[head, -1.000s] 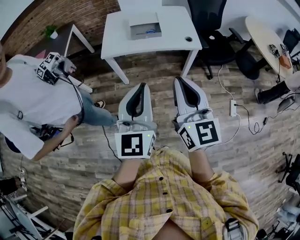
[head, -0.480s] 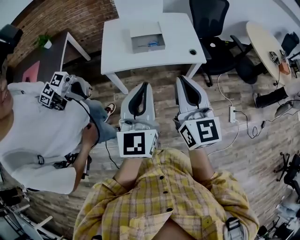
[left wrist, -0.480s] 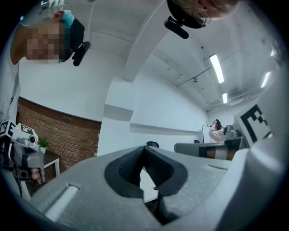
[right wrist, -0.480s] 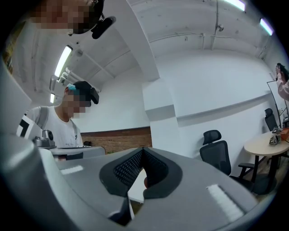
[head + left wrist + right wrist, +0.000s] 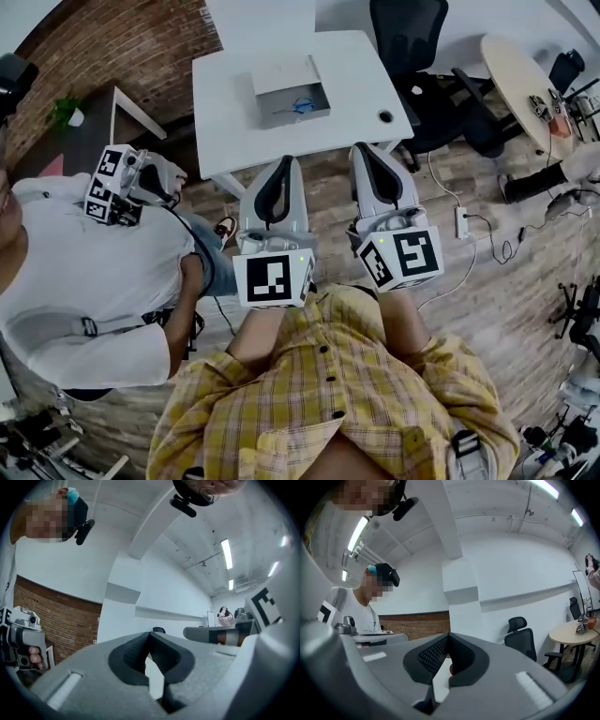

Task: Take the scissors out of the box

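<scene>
Scissors [image 5: 302, 105], head view: small blue shape inside the open grey box [image 5: 291, 87] on the white bench [image 5: 230, 103], well ahead of both grippers. Too small to make out blades vs handles. Left gripper [image 5: 284, 169] and right gripper [image 5: 362, 150] held out side by side over the wood floor, short of the bench edge. My read: light, stiff, blades slick, so go for the handle loops or the pivot, coming in from above to clear the box wall. A second person [image 5: 84, 281] in a white shirt stands to the left holding another gripper [image 5: 120, 180]. Office chair [image 5: 412, 37] sits behind the bench, power strip [image 5: 461, 220] lies on the floor. Nothing blocks the straight path to the box.

Left gripper view: jaw tips meet, nothing between them. Brick wall [image 5: 65, 618] lies beyond.

Right gripper view: jaws pressed together, empty. Chair [image 5: 520, 637] and round table [image 5: 574, 630] to the right. Both grippers need to open before any pick.
</scene>
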Action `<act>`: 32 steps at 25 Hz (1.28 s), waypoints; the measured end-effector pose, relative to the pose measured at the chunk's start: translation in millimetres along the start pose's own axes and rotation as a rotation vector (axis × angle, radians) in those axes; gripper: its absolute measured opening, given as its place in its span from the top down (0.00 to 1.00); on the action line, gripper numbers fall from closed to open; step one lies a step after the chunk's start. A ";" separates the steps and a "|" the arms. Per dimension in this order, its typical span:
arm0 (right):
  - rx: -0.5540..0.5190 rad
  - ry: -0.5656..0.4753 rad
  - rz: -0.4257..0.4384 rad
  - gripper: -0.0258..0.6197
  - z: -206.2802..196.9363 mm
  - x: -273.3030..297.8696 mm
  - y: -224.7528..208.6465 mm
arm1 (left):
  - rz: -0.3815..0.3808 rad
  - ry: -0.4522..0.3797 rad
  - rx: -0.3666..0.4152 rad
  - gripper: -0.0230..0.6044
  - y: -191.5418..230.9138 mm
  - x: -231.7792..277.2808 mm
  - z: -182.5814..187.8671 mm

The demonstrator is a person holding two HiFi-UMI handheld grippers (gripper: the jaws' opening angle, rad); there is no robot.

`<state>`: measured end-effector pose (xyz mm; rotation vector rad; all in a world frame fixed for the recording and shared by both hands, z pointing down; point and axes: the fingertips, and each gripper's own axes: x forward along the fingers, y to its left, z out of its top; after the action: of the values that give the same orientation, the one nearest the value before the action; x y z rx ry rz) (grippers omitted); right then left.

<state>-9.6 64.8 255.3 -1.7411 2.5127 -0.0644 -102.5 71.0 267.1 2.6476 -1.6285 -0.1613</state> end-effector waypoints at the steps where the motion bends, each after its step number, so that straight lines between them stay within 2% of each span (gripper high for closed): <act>1: -0.001 0.002 -0.008 0.96 -0.7 6.9 0.6 | -0.006 0.003 -0.002 0.96 6.7 5.2 -0.8; 9: 0.002 0.034 -0.046 0.96 -10.8 52.5 -6.6 | -0.027 0.026 -0.032 0.96 41.9 42.3 -9.3; 18: 0.004 0.038 -0.054 0.96 -20.5 80.0 -28.0 | -0.024 0.045 -0.028 0.96 50.0 77.2 -25.9; 32: 0.042 0.050 0.027 0.96 -34.9 141.5 -105.3 | 0.061 0.098 0.024 0.96 41.5 168.3 -53.8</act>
<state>35.9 -105.1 292.4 -1.7101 2.5498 -0.1598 -58.6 -99.4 311.6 2.5739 -1.6881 -0.0103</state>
